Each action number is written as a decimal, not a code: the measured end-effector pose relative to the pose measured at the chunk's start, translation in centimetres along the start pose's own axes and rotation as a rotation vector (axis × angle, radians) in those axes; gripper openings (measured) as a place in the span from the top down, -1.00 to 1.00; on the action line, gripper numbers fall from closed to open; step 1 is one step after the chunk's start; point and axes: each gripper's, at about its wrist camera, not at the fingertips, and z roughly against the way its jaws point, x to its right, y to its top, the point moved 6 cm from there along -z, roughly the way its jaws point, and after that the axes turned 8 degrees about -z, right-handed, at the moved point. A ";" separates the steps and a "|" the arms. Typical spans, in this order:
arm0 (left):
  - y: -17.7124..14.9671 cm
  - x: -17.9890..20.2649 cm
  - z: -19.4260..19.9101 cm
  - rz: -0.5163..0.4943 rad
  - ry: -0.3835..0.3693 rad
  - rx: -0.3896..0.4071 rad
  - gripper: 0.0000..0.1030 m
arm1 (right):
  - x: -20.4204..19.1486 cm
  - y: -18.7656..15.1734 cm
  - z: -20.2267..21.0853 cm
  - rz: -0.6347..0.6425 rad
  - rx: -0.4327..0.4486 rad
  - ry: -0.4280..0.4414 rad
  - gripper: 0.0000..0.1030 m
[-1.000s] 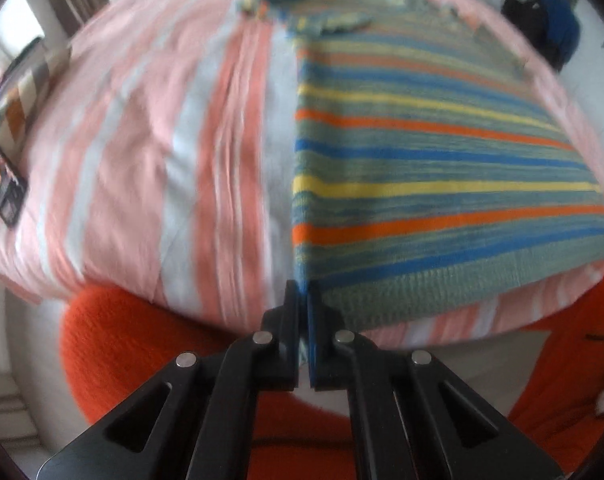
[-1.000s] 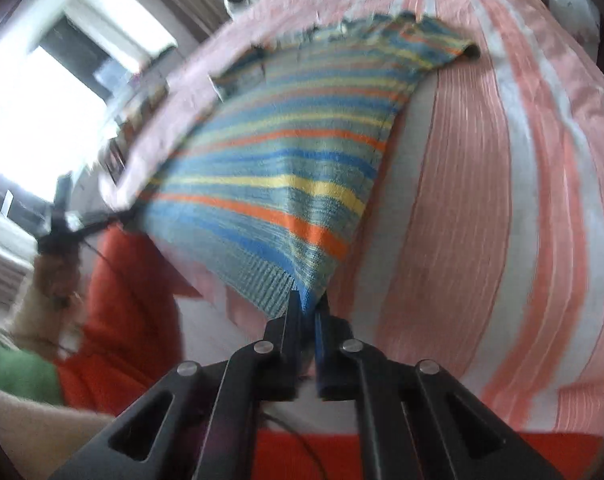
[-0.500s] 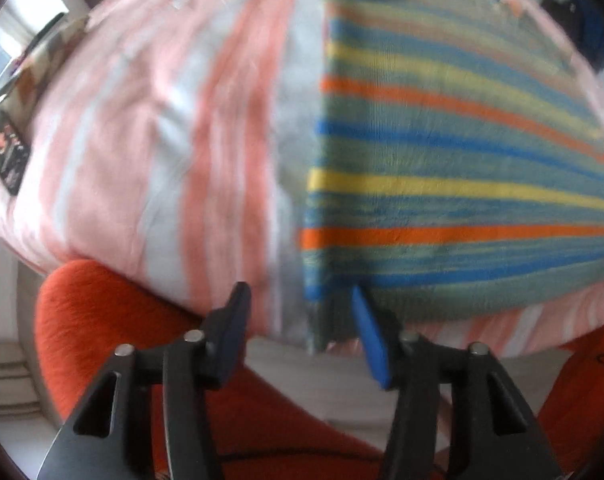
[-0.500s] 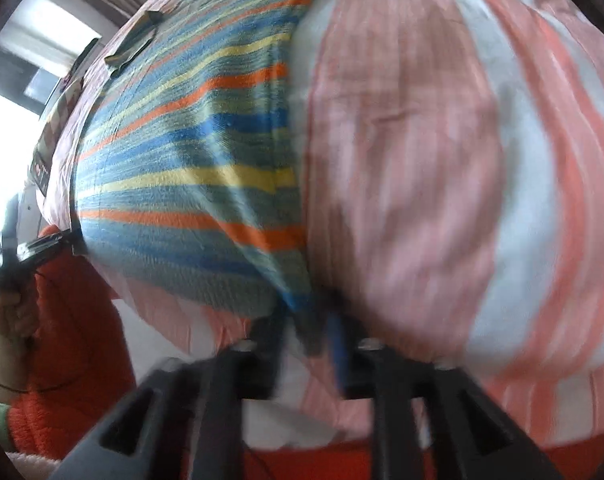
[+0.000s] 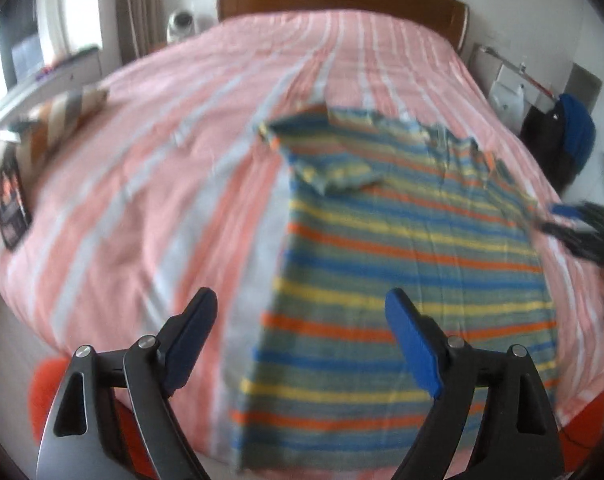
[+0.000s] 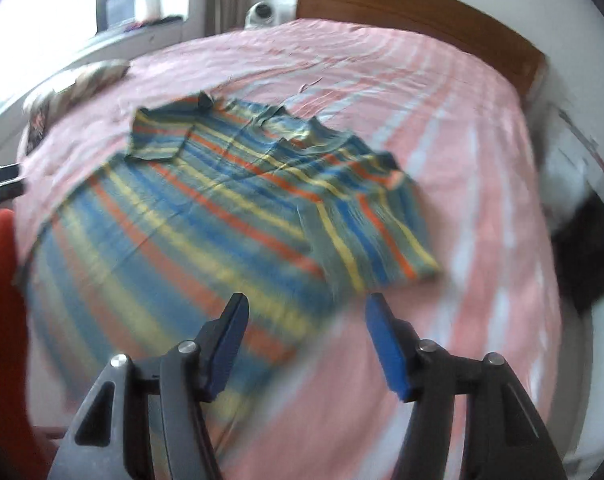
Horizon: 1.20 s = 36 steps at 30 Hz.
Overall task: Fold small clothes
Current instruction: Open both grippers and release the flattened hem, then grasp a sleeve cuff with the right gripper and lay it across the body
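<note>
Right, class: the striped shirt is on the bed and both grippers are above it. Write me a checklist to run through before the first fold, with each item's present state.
1. striped shirt lies spread flat on the bed: ok.
2. left gripper free of cloth, jaws opening, nothing between them: ok.
3. right gripper free of cloth, jaws opening, nothing between them: ok.
4. Both sleeves spread out: not ok, the left sleeve lies folded over the body.
5. Collar smooth: cannot tell, blurred.
6. Hem lies straight: cannot tell, blurred.
</note>
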 end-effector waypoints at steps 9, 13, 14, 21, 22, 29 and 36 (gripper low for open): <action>-5.0 -2.9 -0.5 0.032 0.085 -0.055 -0.69 | 11.4 1.1 -5.3 -0.412 0.050 -0.033 0.92; -5.2 -3.5 -1.6 0.069 0.069 -0.078 -0.68 | 23.1 -3.0 1.2 -0.676 0.107 -0.202 0.92; -5.2 -3.3 -1.9 0.068 0.067 -0.083 -0.68 | 24.6 -3.9 1.8 -0.707 0.098 -0.224 0.92; -5.8 -2.4 -2.0 0.014 0.093 -0.088 -0.66 | 29.4 -10.9 3.6 -0.927 0.055 -0.283 0.98; -5.9 -2.5 -2.1 0.011 0.101 -0.092 -0.66 | 29.5 -11.6 3.7 -0.942 0.048 -0.292 0.98; -6.2 -2.8 -2.7 0.010 0.107 -0.108 -0.64 | 30.1 -14.8 0.9 -1.029 -0.023 -0.259 0.98; -6.3 -3.2 -2.6 0.014 0.098 -0.101 -0.64 | 30.0 -15.2 0.6 -1.082 -0.032 -0.220 0.95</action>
